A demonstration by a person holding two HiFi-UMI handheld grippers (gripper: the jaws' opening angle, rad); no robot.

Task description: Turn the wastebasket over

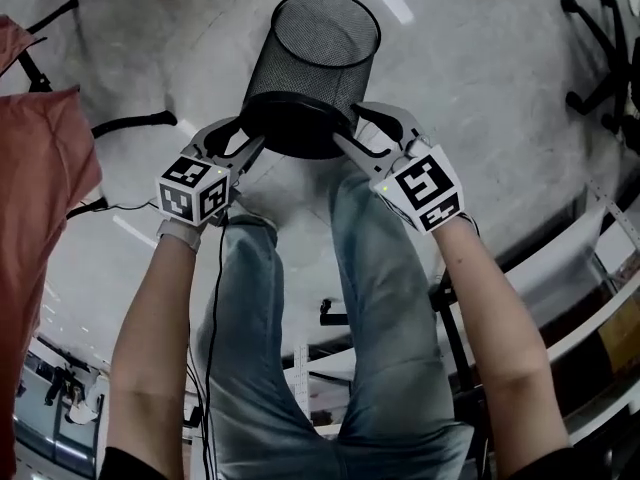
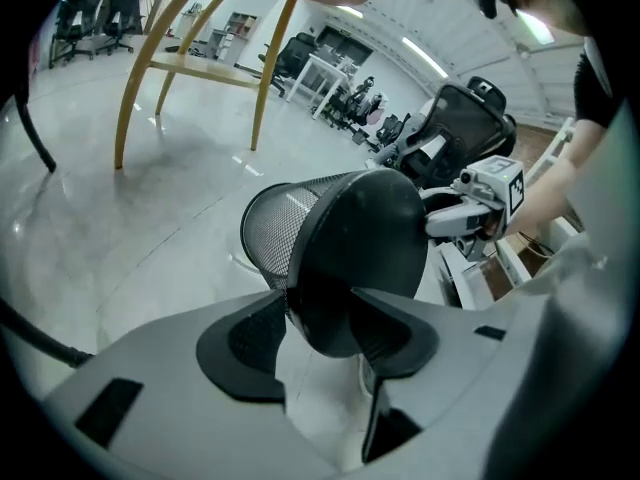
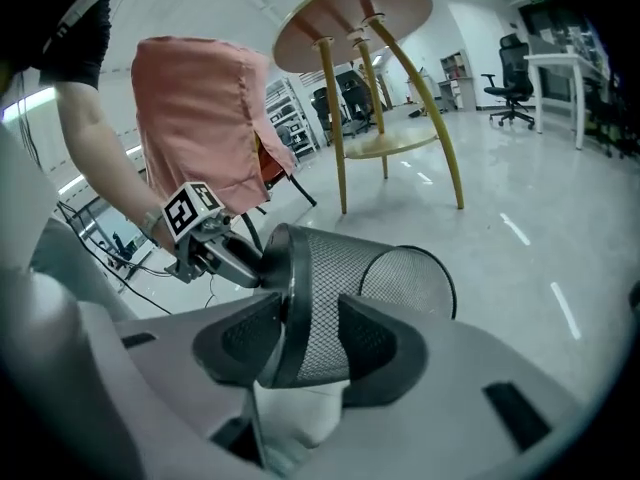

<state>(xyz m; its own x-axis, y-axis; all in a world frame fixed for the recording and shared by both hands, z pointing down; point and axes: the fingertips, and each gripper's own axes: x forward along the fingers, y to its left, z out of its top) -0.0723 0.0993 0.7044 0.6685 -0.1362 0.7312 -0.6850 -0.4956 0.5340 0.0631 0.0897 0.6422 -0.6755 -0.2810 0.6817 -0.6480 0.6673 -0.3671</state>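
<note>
"Why's that mesh wastebasket (image 1: pixel 315 68) in mid-air, tipped on its side?"

"The left claw (image 1: pixel 245 140) and right claw (image 1: pixel 350 133) each pinch its bottom edge, probably to swing it mouth-down."

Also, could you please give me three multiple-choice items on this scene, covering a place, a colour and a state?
1. Where do the left gripper and the right gripper hold the wastebasket?
A. solid base end
B. open rim
C. inside the mouth
2. The wastebasket's colour?
A. white
B. black
C. red
3. Its state?
A. upright on the floor
B. lifted and tilted
C. upside down on the floor
Answers: 1 A, both pairs of jaws clamp the base edge; 2 B, black mesh; 3 B, it hangs above the floor, mouth pointing away.
</note>
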